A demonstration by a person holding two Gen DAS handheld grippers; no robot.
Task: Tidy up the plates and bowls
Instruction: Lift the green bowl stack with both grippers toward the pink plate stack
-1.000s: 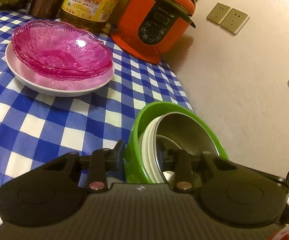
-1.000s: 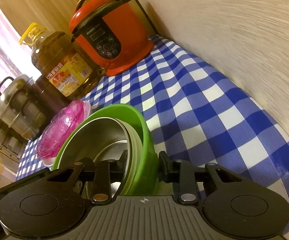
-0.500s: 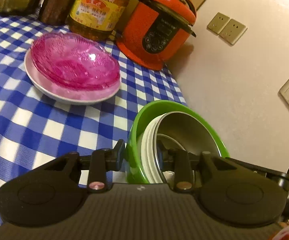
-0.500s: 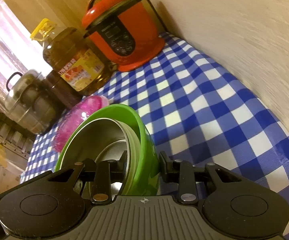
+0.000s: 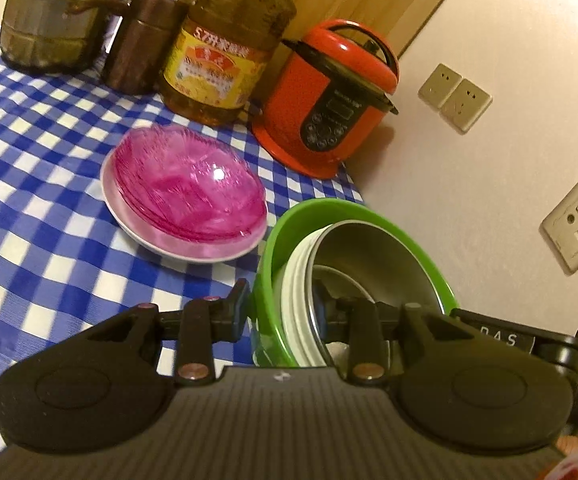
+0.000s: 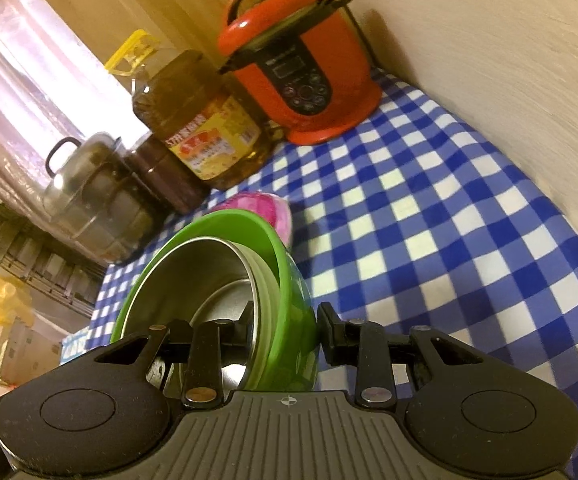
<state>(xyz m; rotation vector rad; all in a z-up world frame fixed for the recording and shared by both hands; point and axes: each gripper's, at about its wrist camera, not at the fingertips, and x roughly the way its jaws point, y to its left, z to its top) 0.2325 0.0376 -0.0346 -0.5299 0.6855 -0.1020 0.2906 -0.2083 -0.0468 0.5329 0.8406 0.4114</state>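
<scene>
A nested bowl stack hangs above the checked table, held from both sides. A green bowl [image 5: 353, 210] is outermost, white bowls [image 5: 295, 304] sit inside it, and a steel bowl [image 5: 373, 264] is innermost. My left gripper [image 5: 283, 306] is shut on the stack's left rim, one finger outside the green wall and one inside. My right gripper [image 6: 287, 320] is shut on the opposite rim of the green bowl [image 6: 289, 276], with the steel bowl [image 6: 193, 276] to its left. On the table, pink glass plates [image 5: 189, 188] lie stacked on a white plate [image 5: 193, 254].
At the back of the blue-and-white checked tablecloth [image 5: 29, 208] stand a red electric cooker [image 5: 329, 100], a big oil bottle [image 5: 225, 52], a brown jar [image 5: 137, 40] and a steel pot [image 5: 57, 16]. A wall with sockets [image 5: 455, 98] borders the table's right side.
Both grippers have risen with the bowl stack still in their grip. The pink plates and cooker now look smaller and farther below, and the jar and pot have come into the left wrist view.
</scene>
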